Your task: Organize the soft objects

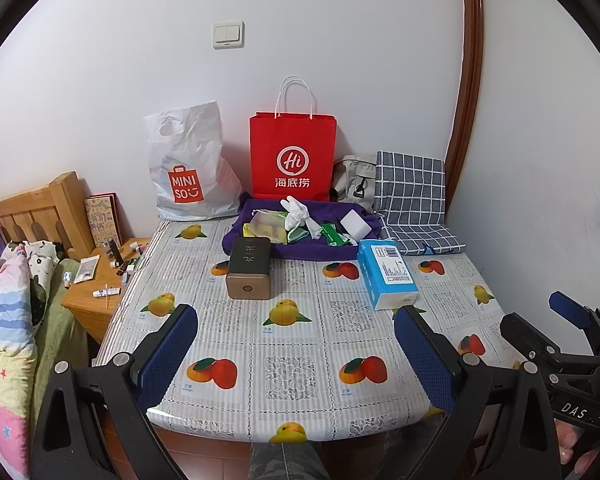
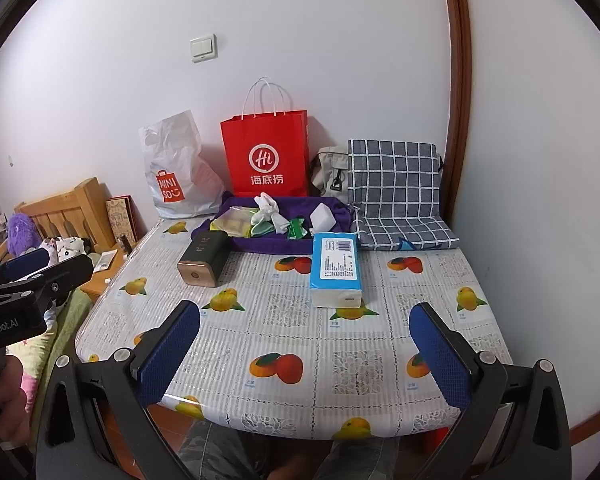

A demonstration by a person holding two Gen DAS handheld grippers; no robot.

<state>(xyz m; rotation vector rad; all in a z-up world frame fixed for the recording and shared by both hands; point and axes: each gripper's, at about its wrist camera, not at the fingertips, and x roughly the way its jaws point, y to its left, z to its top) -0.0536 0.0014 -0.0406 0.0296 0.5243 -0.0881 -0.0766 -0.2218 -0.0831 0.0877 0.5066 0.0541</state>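
A purple cloth lies at the far middle of the table, heaped with white socks, a yellow pouch, green packets and a white block. A blue tissue pack lies nearer, to the right. A folded grey checked cushion rests at the far right. My left gripper and right gripper both hover open and empty over the table's near edge.
A dark tin with a gold end lies left of the cloth. A red paper bag, a white plastic bag and a beige bag stand against the wall. A bed and cluttered nightstand are on the left.
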